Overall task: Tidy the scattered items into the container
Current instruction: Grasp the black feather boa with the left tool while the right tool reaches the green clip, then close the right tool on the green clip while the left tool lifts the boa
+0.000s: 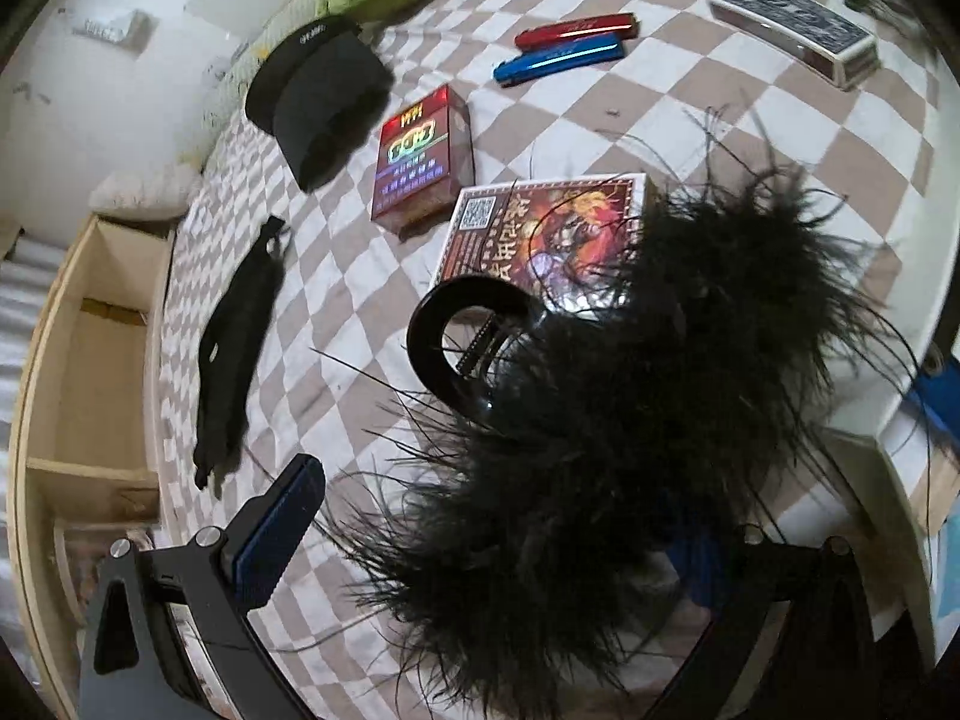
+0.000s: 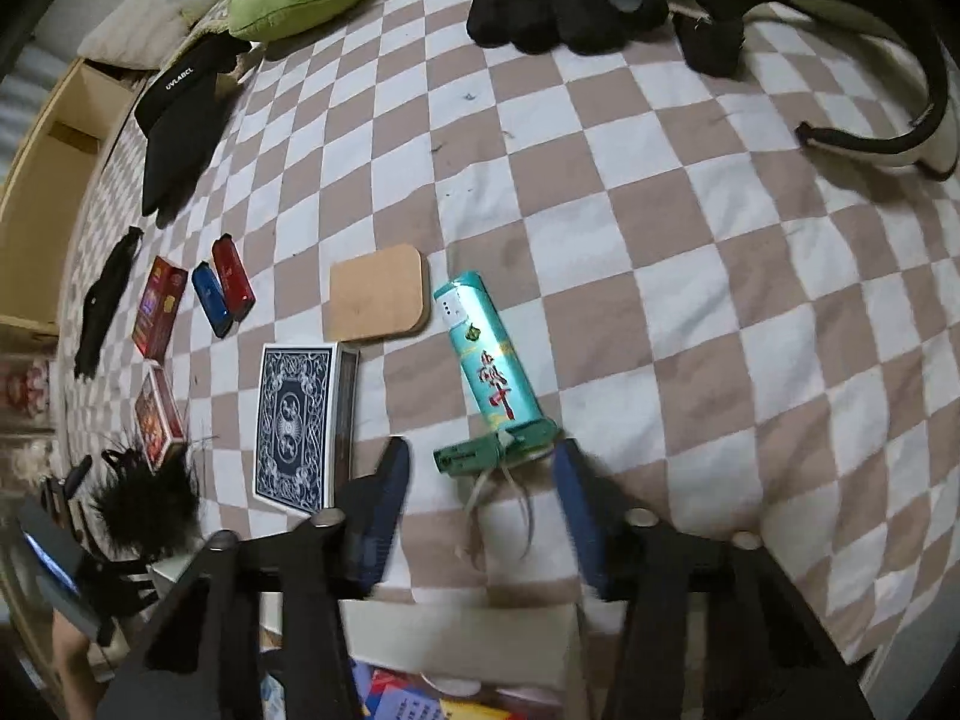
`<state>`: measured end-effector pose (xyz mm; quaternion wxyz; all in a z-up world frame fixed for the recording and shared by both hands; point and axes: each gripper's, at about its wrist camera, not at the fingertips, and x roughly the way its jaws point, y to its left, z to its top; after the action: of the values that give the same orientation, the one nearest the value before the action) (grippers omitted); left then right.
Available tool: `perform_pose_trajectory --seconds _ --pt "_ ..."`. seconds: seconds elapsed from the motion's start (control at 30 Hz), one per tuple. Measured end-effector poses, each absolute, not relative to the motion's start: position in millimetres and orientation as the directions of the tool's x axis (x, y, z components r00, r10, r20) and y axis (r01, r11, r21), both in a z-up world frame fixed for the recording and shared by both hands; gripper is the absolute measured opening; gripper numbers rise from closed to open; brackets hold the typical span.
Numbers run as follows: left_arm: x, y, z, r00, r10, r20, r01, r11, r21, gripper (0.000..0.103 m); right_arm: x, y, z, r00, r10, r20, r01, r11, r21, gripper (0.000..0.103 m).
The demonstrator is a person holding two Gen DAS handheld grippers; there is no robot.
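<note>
Two grippers hang over a soft bed cover [image 2: 690, 228] with brown and white squares. The left gripper [image 1: 510, 516] has its flat blue pads spread wide, with a fluffy black feather clip [image 1: 630, 372] bunched between them. The clip's shiny round handle [image 1: 444, 336] sticks out near a red card box [image 1: 540, 228]. The right gripper [image 2: 483, 480] is spread too, and a small green roll [image 2: 474, 456] sits between its tips, touching a smooth teal lighter [image 2: 486, 354]. A blue card deck [image 2: 297, 420] lies flat beside it.
</note>
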<state>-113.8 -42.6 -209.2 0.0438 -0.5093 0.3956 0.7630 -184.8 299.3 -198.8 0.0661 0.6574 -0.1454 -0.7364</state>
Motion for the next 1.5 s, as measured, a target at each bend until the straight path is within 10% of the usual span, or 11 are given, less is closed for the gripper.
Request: perform_pose_trajectory --seconds 0.1,0.23,0.33,1.03,1.1,1.17,1.2,1.33,1.43,1.5 --pt "-118 -46 -209 -0.447 -0.332 -0.831 -0.454 -0.716 0.530 0.100 -188 298 -203 -0.120 -0.283 -0.952 -0.085 -0.952 0.293 0.041" --pt "-123 -55 -207 -0.338 -0.219 -0.915 -0.431 -0.829 0.357 0.052 -186 291 -203 -0.118 -0.266 -0.957 -0.050 -0.961 0.273 0.020" --pt "-125 -58 -206 -0.295 -0.171 -0.940 -0.405 -0.869 0.285 0.033 -185 290 -197 -0.146 -0.263 -0.954 -0.022 -0.963 0.269 0.010" --pt "-112 -77 -158 -0.332 -0.016 -0.943 -0.241 -0.965 0.101 0.017 -184 316 -176 -0.232 -0.354 -0.906 -0.143 -0.909 0.392 0.004" --pt "-113 -81 -153 -0.342 -0.014 -0.940 -0.220 -0.971 0.094 0.017 -185 311 -177 -0.240 -0.351 -0.905 -0.145 -0.909 0.391 0.013" --pt "-112 -85 -150 -0.346 -0.001 -0.938 -0.202 -0.977 0.076 0.016 -184 308 -177 -0.240 -0.334 -0.911 -0.145 -0.916 0.374 0.074" --pt "-111 -87 -149 -0.348 0.005 -0.937 -0.193 -0.979 0.066 0.016 -183 305 -177 -0.245 -0.311 -0.918 -0.141 -0.925 0.351 0.080" --pt "-111 -90 -143 -0.365 0.020 -0.931 -0.182 -0.982 0.050 0.014 -186 289 -175 -0.247 -0.244 -0.938 -0.069 -0.961 0.268 0.076" --pt "-112 -92 -141 -0.367 0.032 -0.930 -0.176 -0.984 0.035 0.013 -190 281 -183 -0.217 -0.215 -0.952 -0.053 -0.971 0.232 0.045" --pt "-112 -90 -143 -0.363 0.029 -0.931 -0.183 -0.982 0.041 0.013 -193 278 -191 -0.196 -0.206 -0.959 -0.054 -0.974 0.220 0.042"
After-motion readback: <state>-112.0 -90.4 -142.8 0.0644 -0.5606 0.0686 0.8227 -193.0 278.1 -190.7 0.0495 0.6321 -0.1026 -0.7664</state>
